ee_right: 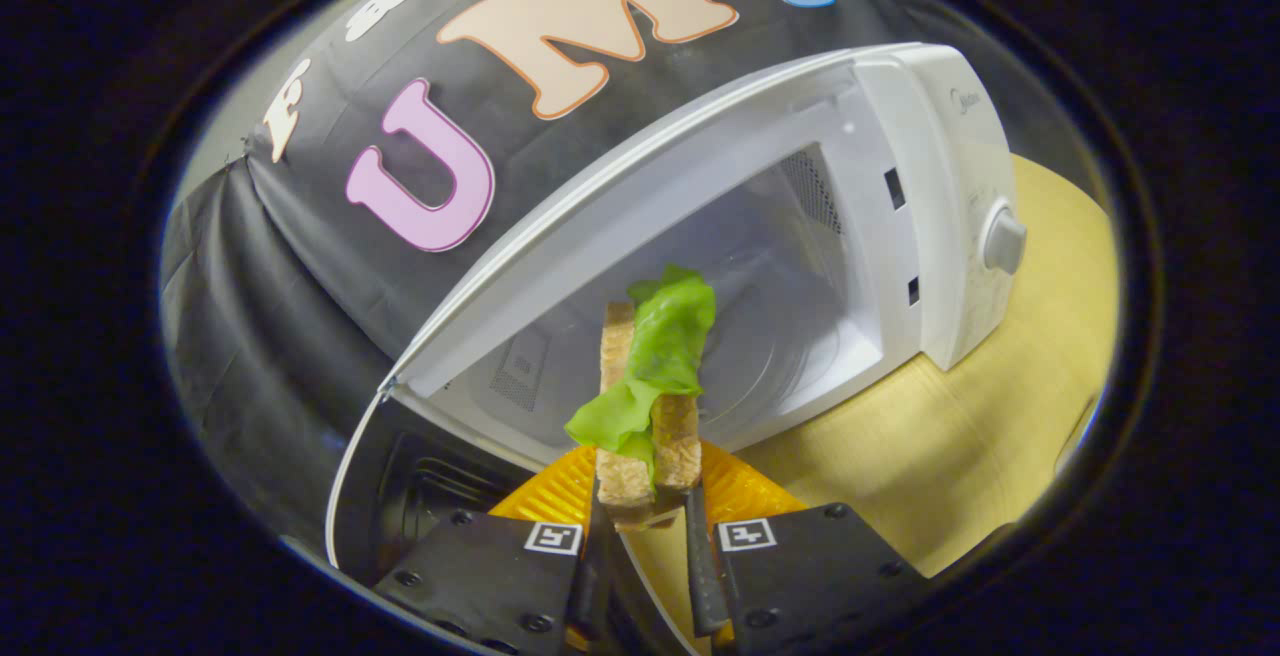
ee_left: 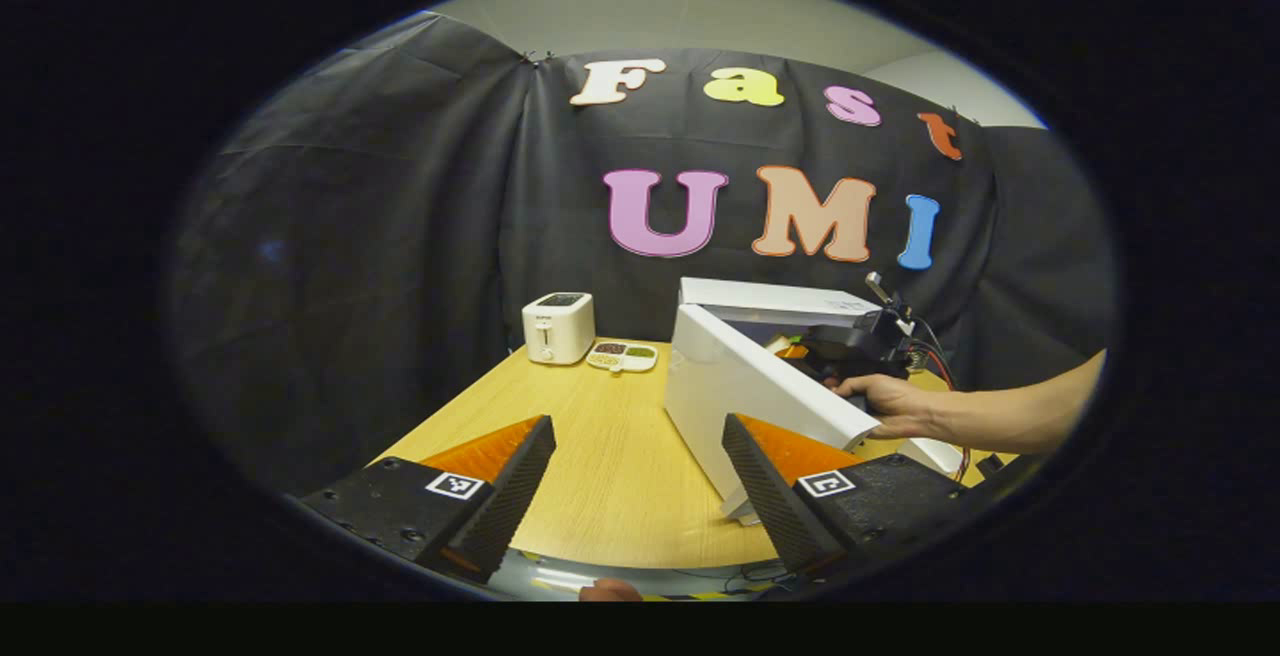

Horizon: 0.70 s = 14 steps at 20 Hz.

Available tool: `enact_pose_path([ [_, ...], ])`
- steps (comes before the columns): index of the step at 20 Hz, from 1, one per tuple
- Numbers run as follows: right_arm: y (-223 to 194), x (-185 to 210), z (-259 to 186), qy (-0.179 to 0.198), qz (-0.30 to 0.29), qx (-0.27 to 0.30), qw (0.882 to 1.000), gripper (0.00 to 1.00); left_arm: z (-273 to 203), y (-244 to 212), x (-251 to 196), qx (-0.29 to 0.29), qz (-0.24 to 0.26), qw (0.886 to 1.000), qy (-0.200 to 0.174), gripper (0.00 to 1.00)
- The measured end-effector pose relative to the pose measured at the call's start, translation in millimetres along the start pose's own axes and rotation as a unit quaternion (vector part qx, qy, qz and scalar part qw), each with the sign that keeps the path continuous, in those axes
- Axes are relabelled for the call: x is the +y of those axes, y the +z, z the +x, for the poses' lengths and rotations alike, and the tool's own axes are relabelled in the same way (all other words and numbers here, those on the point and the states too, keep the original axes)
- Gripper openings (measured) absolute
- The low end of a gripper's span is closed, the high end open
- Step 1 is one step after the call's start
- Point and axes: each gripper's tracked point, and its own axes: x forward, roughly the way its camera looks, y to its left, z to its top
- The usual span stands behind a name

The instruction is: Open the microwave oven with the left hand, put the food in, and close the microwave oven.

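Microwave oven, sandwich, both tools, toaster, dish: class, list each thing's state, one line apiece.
microwave oven: door swung open, cavity bare.
sandwich: clamped upright in the right tool, in front of the cavity, not yet inside.
right tool: shut on the sandwich.
left tool: open, holding nothing.
toaster: upright on the table.
dish: beside the toaster, compartments filled.

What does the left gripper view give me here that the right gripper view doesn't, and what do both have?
Left gripper view alone: the toaster and a small divided dish at the table's far edge, plus the hand holding the right gripper at the microwave, and the open left gripper.
Right gripper view alone: the sandwich clamped in the right gripper, the oven cavity and the control knob.
Both: the microwave with its door open, on the wooden table.
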Motion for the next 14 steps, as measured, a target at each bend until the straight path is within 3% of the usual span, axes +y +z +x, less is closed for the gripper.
enact_pose_path([
  [7,3.5,13.4,46.3,-0.018,0.096,-0.022,0.995,0.35,-5.0,1.5,21.2,-0.005,0.007,1.0,0.029,0.99],
  [8,5.2,14.1,50.4,-0.019,0.103,-0.026,0.994,0.31,-5.4,1.0,23.5,-0.003,0.008,0.999,0.033,0.98],
  [14,18.2,6.6,76.1,-0.036,0.143,-0.048,0.988,0.35,-3.8,-4.1,27.5,0.004,0.004,0.999,0.036,0.98],
])
